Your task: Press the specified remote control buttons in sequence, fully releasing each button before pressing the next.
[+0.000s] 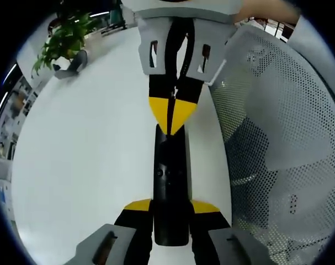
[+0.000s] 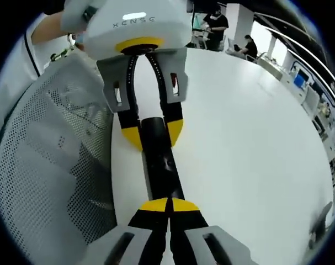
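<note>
Two grippers at work on one black remote control (image 1: 170, 176), lying lengthwise on a white table (image 1: 84, 165) close beside a perforated grey chair back (image 1: 277, 138). Left gripper (image 1: 170, 208) clamped across the near end of the remote in the left gripper view, yellow-tipped jaws parted just to its width. Right gripper (image 2: 168, 205) fully closed, empty, yellow tips together and set down on the remote's other end, apparently pressing a button, though no key legible. Likely mid-press. Risks from here: a closed tip wider than one key catching a neighbouring button; sideways push pivoting the remote in the clamp; too small a lift failing to release before the next press. Potted plant (image 1: 62, 41) far left, well apart.
</note>
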